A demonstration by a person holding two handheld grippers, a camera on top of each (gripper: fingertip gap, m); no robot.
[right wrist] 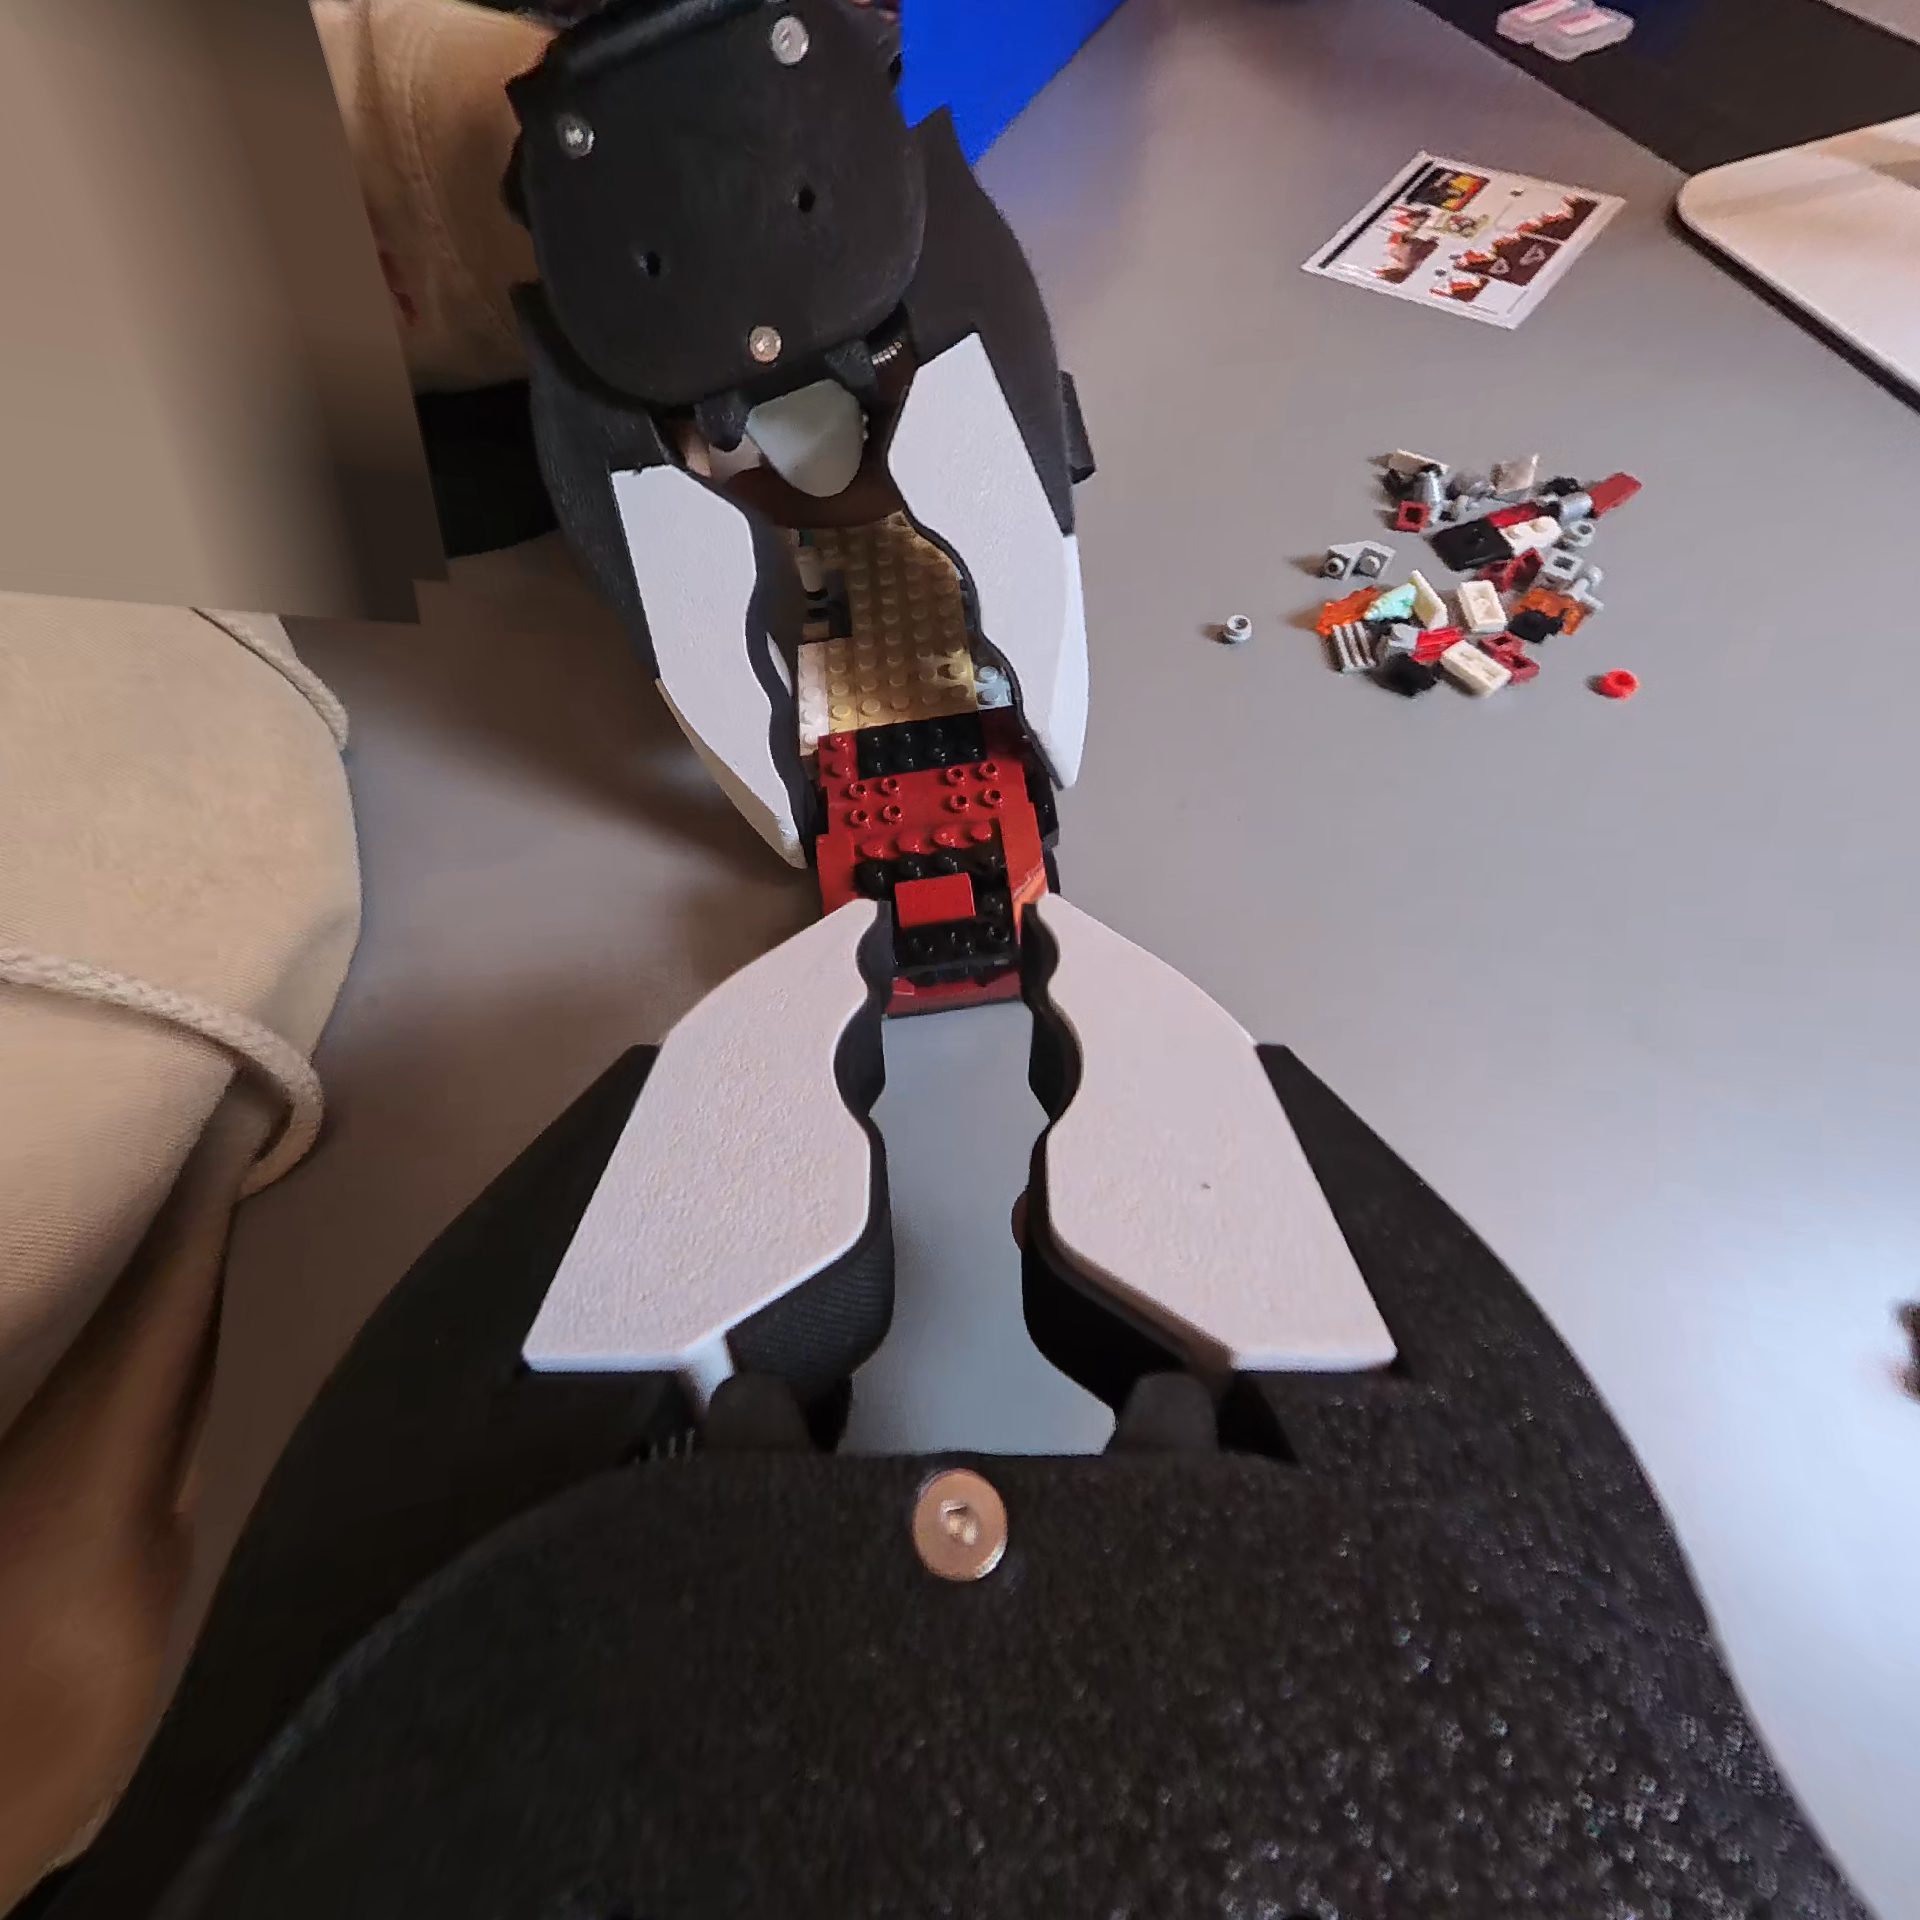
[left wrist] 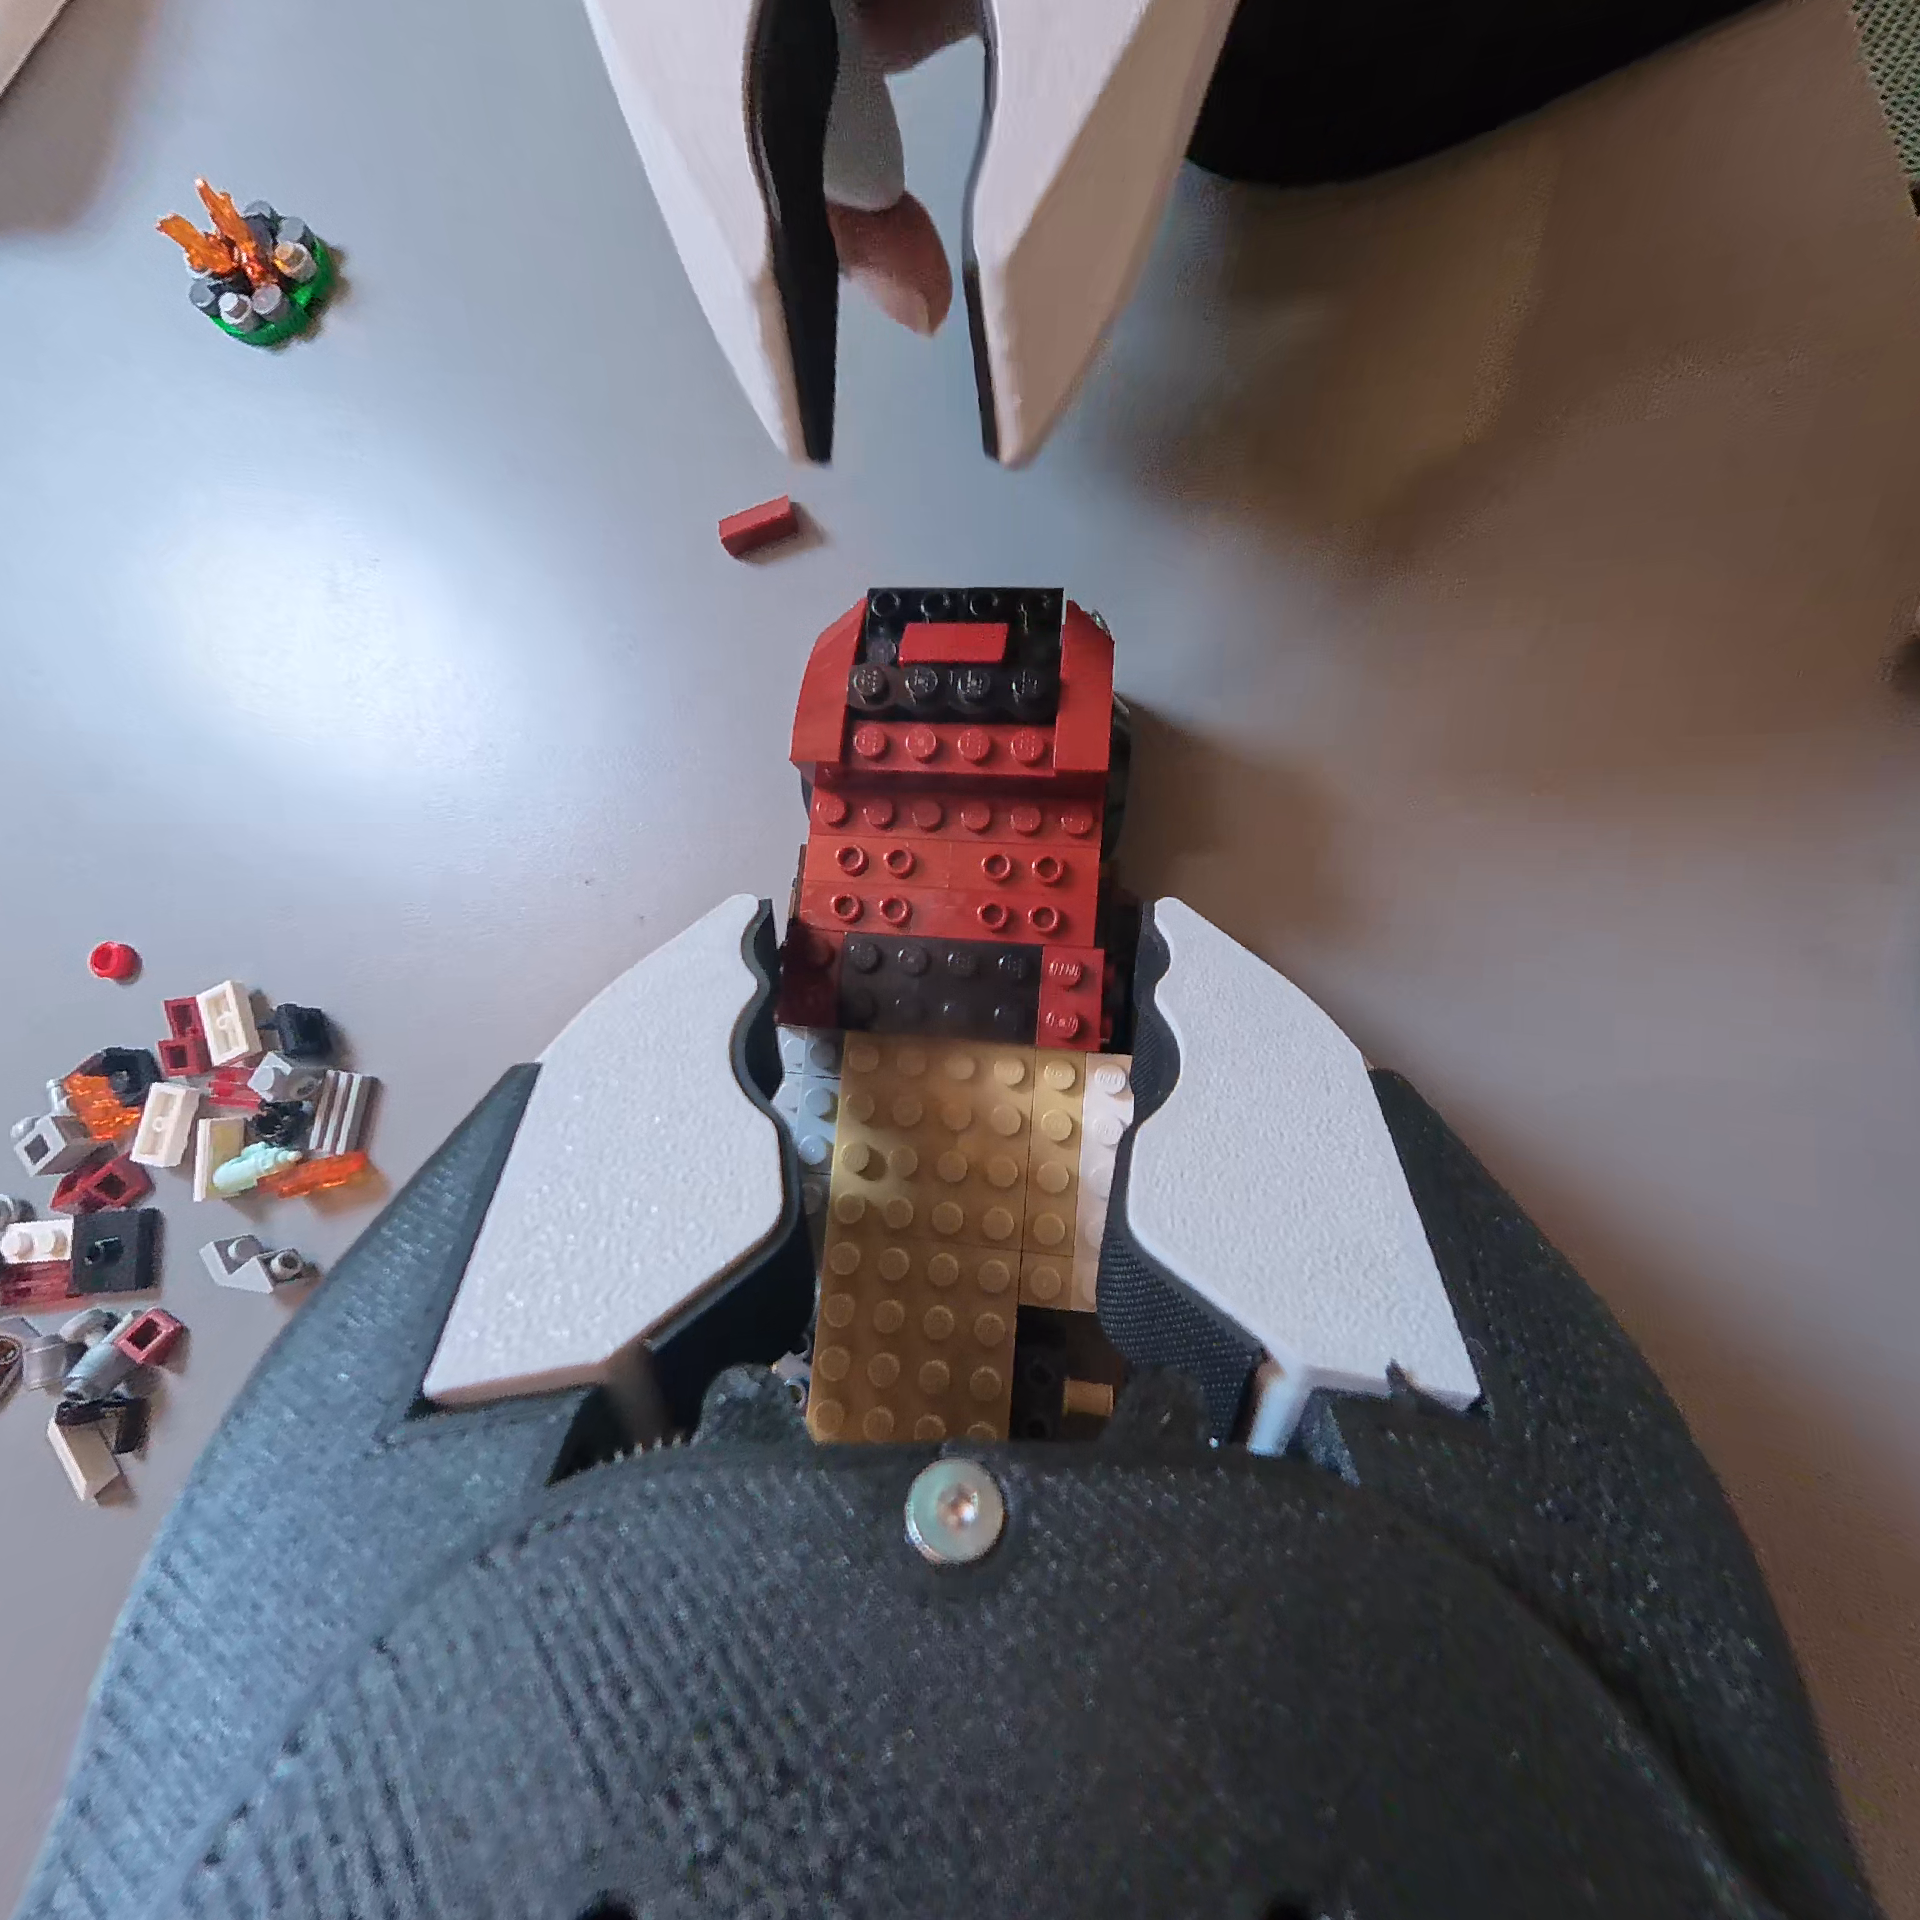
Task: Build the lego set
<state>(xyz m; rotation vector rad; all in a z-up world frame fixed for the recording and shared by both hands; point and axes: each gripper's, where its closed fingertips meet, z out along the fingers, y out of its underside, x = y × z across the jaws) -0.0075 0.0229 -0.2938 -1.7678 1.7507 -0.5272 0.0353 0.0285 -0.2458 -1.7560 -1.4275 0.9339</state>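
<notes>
Clamping the dark-red, black and tan brick-built model by its flanks in my left jaws steadies it on the grey desk. My right jaws hang released just beyond its far end; a loose dark-red tile lies between them.

My two wrist cameras face each other, close above the grey tabletop, sharing the red-and-tan toy-brick model between them.

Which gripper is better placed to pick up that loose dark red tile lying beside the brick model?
Right gripper: open, empty, just above the tile. Left gripper is clamped on the model.
</notes>
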